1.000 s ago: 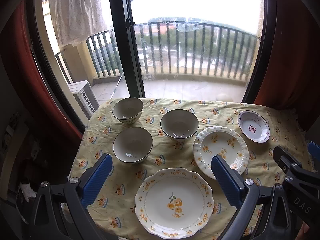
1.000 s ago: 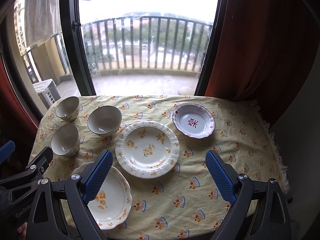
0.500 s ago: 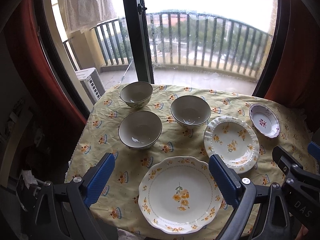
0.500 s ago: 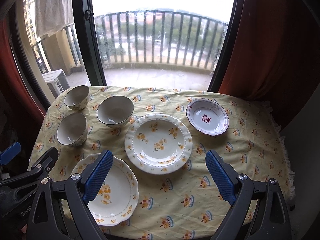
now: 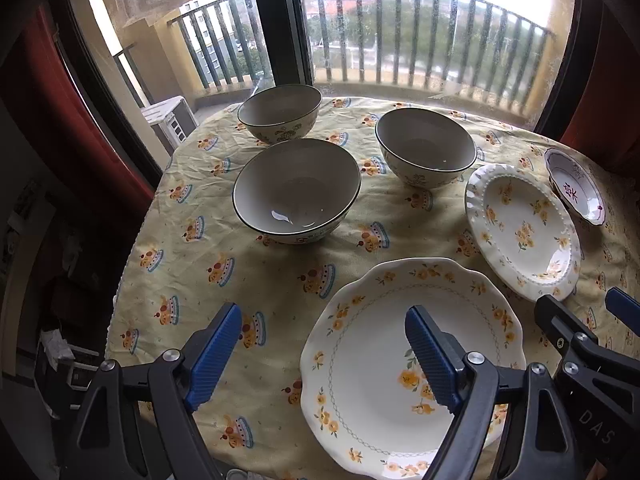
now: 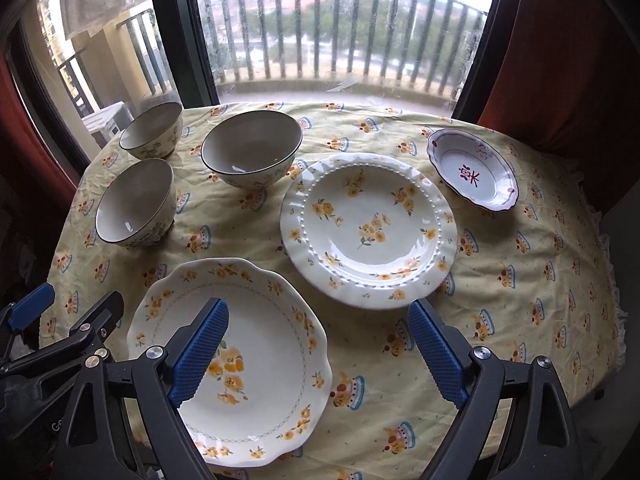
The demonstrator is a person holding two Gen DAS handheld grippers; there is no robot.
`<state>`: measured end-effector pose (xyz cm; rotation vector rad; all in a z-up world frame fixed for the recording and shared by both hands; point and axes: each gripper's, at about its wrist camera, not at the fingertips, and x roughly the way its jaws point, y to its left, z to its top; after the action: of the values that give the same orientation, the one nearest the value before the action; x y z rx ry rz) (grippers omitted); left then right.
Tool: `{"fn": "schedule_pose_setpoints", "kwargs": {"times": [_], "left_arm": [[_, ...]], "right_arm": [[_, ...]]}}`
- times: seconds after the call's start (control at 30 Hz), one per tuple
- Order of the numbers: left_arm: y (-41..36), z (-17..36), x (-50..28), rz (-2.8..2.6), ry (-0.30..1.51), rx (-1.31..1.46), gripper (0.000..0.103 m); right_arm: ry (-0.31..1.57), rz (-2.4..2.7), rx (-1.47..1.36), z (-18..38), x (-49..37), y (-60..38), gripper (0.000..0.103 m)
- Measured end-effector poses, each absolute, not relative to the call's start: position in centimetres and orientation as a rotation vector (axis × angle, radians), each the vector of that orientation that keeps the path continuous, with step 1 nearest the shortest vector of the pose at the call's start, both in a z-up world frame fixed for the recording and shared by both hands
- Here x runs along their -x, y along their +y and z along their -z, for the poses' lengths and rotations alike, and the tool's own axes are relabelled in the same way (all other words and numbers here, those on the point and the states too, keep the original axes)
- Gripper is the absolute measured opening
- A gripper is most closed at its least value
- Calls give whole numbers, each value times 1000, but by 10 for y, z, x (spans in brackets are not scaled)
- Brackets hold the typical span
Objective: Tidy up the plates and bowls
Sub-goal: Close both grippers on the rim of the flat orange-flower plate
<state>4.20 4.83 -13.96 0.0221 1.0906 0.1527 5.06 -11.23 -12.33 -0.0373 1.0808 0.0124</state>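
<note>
- Both claws are held wide apart and carry nothing: the left gripper (image 5: 322, 354) and the right gripper (image 6: 320, 346) each show their blue pads spread, with only crockery and cloth between them.
- The scalloped plate (image 5: 412, 364) sits at the lower centre-right of the left view, partly under that gripper's right-hand pad; in the right view it fills the lower left, under the left-hand pad.
- So the scalloped plate lies between the two claws and nearest to both. From the frames I can't say which hand is the closer.
- The beaded plate (image 6: 368, 228) is at the centre of the right view, straight ahead of the right gripper, so I'd judge that hand better placed for it.
- The small dish (image 6: 472, 174) with red marks is in the upper right of the right view, well apart from the bowls.
- Three bowls stand apart from each other: the near bowl (image 5: 296, 190) at centre-left of the left view, straight ahead of the left gripper, the far bowl (image 5: 280, 110) above it, and the middle bowl (image 5: 426, 152) to the right.
- All of it rests on the tablecloth (image 6: 520, 280); nothing is stacked yet.
</note>
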Motion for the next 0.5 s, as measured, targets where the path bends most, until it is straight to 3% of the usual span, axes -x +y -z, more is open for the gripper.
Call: {"fn": "schedule_pose_setpoints", "kwargs": {"times": [0.5], "left_arm": [[57,212,-42,-104,1127,-4,80]], "right_arm": [[1168,-10,35,214,-52,-94,79]]}}
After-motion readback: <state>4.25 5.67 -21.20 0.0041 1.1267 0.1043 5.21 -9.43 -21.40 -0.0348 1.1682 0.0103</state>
